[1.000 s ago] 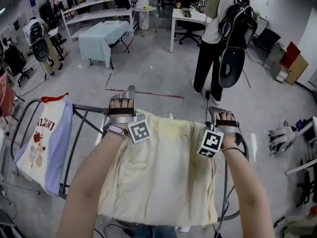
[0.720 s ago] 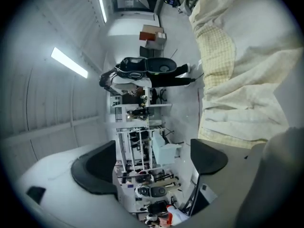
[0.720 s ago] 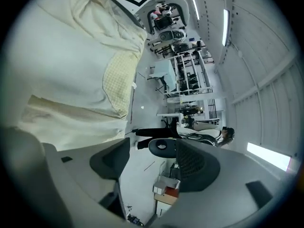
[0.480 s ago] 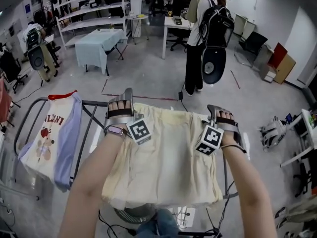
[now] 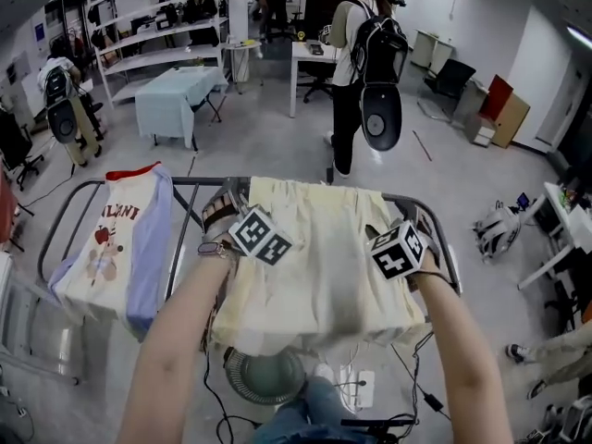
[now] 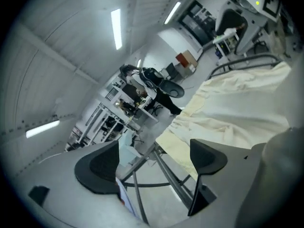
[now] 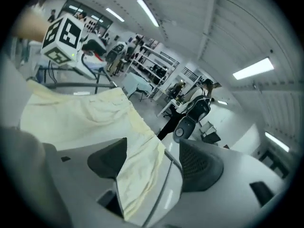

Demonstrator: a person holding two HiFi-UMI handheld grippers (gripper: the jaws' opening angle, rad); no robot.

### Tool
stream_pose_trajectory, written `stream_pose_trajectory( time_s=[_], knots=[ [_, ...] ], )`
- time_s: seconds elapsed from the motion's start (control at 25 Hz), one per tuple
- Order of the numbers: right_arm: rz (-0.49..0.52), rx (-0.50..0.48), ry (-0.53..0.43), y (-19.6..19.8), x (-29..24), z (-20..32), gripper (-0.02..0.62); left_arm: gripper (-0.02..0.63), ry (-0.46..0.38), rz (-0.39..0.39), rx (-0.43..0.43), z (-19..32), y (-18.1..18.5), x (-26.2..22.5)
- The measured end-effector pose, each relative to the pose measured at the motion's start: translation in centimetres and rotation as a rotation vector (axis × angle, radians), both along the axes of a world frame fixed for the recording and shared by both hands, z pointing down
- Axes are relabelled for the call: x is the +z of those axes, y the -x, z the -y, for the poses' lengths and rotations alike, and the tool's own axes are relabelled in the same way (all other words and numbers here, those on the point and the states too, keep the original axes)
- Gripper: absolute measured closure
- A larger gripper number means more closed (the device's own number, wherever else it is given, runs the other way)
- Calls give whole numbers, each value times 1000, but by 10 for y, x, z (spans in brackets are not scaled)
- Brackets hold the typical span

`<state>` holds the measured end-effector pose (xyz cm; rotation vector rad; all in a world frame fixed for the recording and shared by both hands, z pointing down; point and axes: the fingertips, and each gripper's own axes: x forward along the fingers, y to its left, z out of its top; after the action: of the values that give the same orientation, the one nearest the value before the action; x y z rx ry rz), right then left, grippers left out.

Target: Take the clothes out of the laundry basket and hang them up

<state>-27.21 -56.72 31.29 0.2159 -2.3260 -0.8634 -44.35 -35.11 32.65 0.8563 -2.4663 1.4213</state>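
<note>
Beyond the drying rack [image 5: 190, 181], a person with a backpack [image 5: 356, 54] stands on the open floor. Further off to its left are a tabletop under a pale green cover [image 5: 176, 91] and a run of white shelves [image 5: 157, 26]. A white and lilac T-shirt [image 5: 116, 248] with red print hangs on the rack's left section. On the floor under the rack's near side sits a round grey-green thing [image 5: 264, 376] (what it is cannot be told from here). Nothing stands between the two grippers and the rack.

The cream cloth [image 5: 324, 266] lies spread over the rack's right section. Its wider side runs along the far rail and its near hem hangs down toward the person wearing the camera.

The left gripper [image 6: 154, 163] sits at the cloth's left edge with its jaws wide apart and holding nothing. Only rack bars and floor show between them, and the cloth's corner lies just beside one jaw. The right gripper [image 7: 154, 163] is at the cloth's right edge. Its jaws have just been opening and stand apart. A fold of the cloth's edge and the rack rail run between them, with the fold against one pad while the other pad stands clear.
</note>
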Motion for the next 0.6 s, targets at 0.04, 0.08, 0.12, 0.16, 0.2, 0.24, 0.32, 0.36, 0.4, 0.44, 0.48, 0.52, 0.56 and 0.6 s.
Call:
stream_pose_trajectory(
  time_s=[0.04, 0.08, 0.12, 0.16, 0.2, 0.24, 0.32, 0.36, 0.4, 0.44, 0.48, 0.52, 0.56, 0.6],
  knots=[
    [23, 11, 46, -8, -2, -9, 270, 141, -44, -33, 0, -4, -8, 0],
    [49, 19, 87, -16, -4, -16, 270, 146, -90, -64, 0, -8, -15, -1],
    [74, 28, 125, -23, -7, -22, 270, 153, -137, -95, 0, -12, -22, -2],
    [96, 38, 163, -30, -8, -27, 270, 158, -186, -127, -1, -14, -29, -3],
    [114, 49, 201, -37, -9, -31, 270, 160, -234, -156, -1, -17, -34, -4],
    [129, 59, 236, -43, -10, -35, 270, 161, -277, -182, -3, -19, -39, -4],
    [156, 71, 287, -52, -10, -43, 270, 166, -345, -222, -8, -24, -47, -5],
    [169, 73, 305, -56, -10, -46, 270, 167, -369, -234, -9, -26, -51, -7],
    [181, 74, 322, -60, -10, -49, 270, 167, -387, -241, -9, -28, -55, -8],
    [192, 75, 339, -64, -10, -51, 270, 167, -403, -244, -7, -29, -60, -10],
    [202, 77, 355, -69, -10, -53, 270, 167, -422, -244, -6, -31, -64, -11],
    [212, 76, 370, -73, -9, -55, 270, 167, -445, -245, -9, -34, -69, -13],
    [223, 71, 381, -77, -8, -58, 270, 169, -472, -242, -18, -39, -72, -15],
    [238, 64, 391, -81, -9, -62, 270, 172, -496, -233, -31, -47, -76, -18]
  ],
)
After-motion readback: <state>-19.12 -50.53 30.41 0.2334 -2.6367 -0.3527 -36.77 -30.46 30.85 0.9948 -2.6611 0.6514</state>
